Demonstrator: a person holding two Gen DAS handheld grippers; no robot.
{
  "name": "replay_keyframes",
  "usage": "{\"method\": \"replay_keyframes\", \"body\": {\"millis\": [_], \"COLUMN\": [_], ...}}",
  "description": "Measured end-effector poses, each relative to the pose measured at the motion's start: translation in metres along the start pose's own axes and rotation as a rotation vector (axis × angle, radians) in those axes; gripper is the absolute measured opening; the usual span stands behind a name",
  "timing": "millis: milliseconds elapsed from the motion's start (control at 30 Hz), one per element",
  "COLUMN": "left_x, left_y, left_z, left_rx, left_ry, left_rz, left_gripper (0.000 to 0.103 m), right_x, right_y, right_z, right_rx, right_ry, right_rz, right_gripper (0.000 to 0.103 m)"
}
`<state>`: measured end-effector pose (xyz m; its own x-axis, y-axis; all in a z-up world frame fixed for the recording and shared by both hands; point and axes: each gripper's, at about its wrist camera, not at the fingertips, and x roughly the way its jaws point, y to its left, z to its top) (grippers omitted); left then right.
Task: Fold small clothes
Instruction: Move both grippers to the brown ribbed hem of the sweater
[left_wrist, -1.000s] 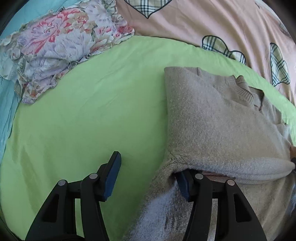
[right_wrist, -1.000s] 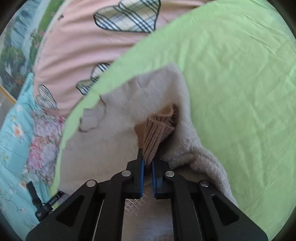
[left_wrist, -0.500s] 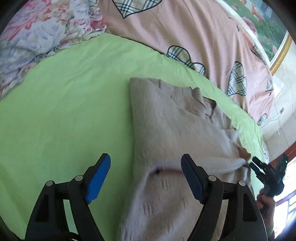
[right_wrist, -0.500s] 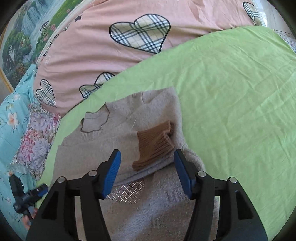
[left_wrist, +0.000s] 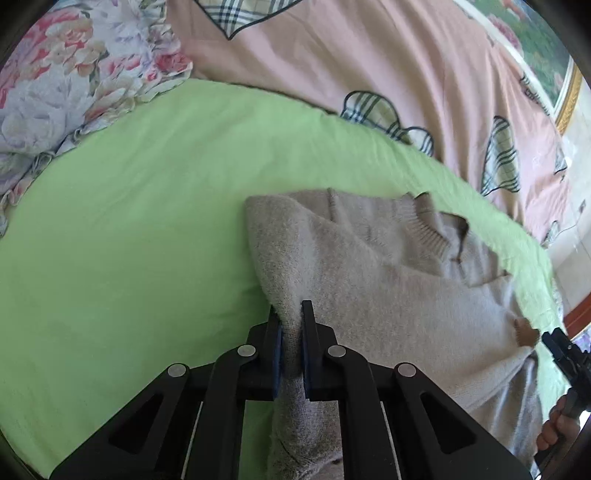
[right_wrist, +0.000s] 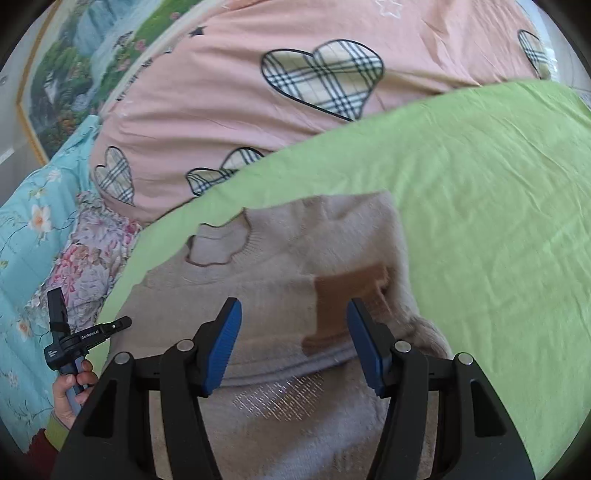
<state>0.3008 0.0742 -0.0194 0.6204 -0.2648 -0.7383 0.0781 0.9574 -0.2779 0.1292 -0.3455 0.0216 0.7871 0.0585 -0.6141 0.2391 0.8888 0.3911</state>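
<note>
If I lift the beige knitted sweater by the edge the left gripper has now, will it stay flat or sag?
The beige knitted sweater will likely sag: it already bunches and drapes where the left gripper pinches it. The fuzzy knit probably won't slip from the blue fingers. The brown ribbed cuff, lying loose on top, may slide off.

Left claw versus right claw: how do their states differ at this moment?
The left claw is shut on the beige sweater, pinching its folded side edge; the right claw is open and grips nothing. The left claw sits at the sweater's edge by the green sheet; the right claw hovers over the brown cuff. Both have blue pads.
</note>
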Motion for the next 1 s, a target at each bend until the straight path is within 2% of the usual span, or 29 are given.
{"method": "replay_keyframes", "body": {"millis": [100,167,233,367,433,500,600,767,833,1000], "left_x": [0.007,0.005,0.003,-0.021,-0.041,-0.062,-0.091,-0.119,-0.128,-0.145], "left_y": [-0.003,-0.005,-0.007,-0.012,-0.014,-0.017,-0.02,-0.013,-0.01,-0.002], "left_z": [-0.004,-0.003,-0.005,-0.016,-0.027,-0.042,-0.072,-0.122,-0.138,-0.166], "left_rx": [0.019,0.019,0.04,0.079,0.073,0.071,0.074,0.05,0.04,0.026], "left_ry": [0.01,0.007,0.019,0.027,0.021,0.019,0.02,0.061,0.072,0.078], "left_rz": [0.052,0.073,0.094,0.121,0.096,0.067,0.035,0.008,-0.001,-0.009], "left_gripper": [0.007,0.007,0.009,0.011,0.011,0.017,0.022,0.023,0.023,0.032], "right_x": [0.031,0.049,0.043,0.009,-0.008,-0.027,-0.047,-0.07,-0.077,-0.096], "right_y": [0.005,-0.012,-0.022,-0.016,-0.013,-0.01,-0.006,-0.007,-0.006,-0.004], "right_z": [-0.006,-0.015,-0.017,-0.014,-0.016,-0.021,-0.035,-0.068,-0.08,-0.102], "right_rx": [-0.027,0.031,0.081,0.087,0.078,0.069,0.062,0.068,0.074,0.076], "right_ry": [0.134,0.228,0.206,0.145,0.129,0.116,0.119,0.15,0.159,0.156], "right_rz": [0.001,-0.066,-0.034,-0.031,-0.013,0.004,0.032,0.043,0.052,0.063], "right_gripper": [0.061,0.06,0.056,0.06,0.061,0.062,0.065,0.066,0.066,0.066]}}
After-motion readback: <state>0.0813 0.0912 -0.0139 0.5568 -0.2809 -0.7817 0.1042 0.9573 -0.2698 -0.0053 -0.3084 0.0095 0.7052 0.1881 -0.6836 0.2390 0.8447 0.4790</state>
